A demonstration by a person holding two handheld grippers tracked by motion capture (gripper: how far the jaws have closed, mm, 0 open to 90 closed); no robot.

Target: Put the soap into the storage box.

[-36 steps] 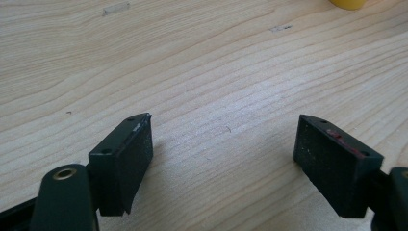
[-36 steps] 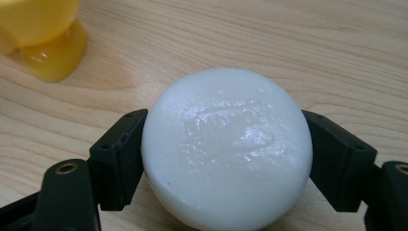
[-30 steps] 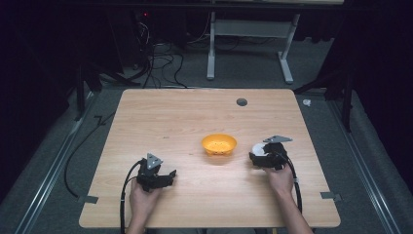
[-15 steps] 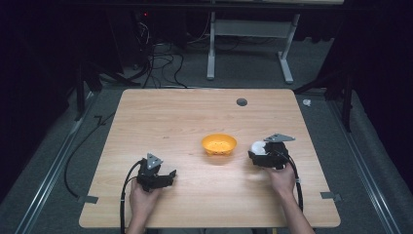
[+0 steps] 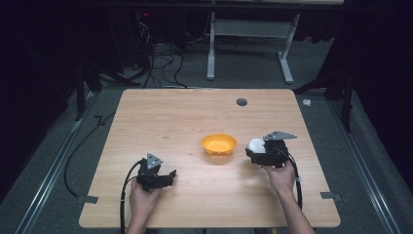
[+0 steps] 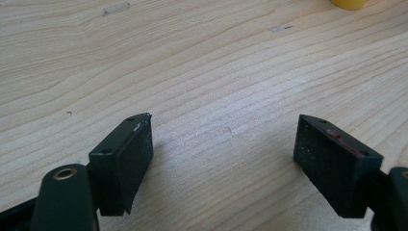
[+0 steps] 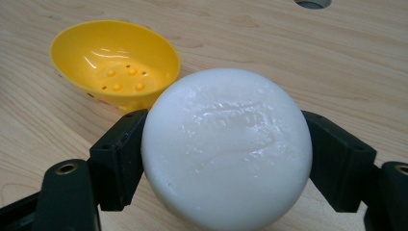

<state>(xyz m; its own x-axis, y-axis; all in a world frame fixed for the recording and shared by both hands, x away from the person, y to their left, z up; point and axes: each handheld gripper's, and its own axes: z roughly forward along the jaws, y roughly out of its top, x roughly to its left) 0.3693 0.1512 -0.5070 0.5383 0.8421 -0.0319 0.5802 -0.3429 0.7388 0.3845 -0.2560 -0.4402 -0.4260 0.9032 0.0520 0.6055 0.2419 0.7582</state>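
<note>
From the high view, my right gripper (image 5: 256, 147) is clamped on a white ball (image 5: 255, 145) just to the right of the yellow bowl (image 5: 219, 144), which sits near the middle of the wooden table (image 5: 195, 112); my left gripper (image 5: 168, 176) rests low at the near left, well apart from the bowl, with its cable (image 5: 124, 195) trailing back toward the table's near edge. In the left gripper view, my jaws stand wide apart over bare wood grain with nothing between them (a sliver of the yellow bowl (image 6: 350, 4) peeks in at the top edge). In the right gripper view, my two black pads press on either side of the white ball (image 7: 226, 147), a smooth, slightly glossy round thing, and the bowl (image 7: 115, 60) lies just behind it to the left, small holes dotting its bottom.
</note>
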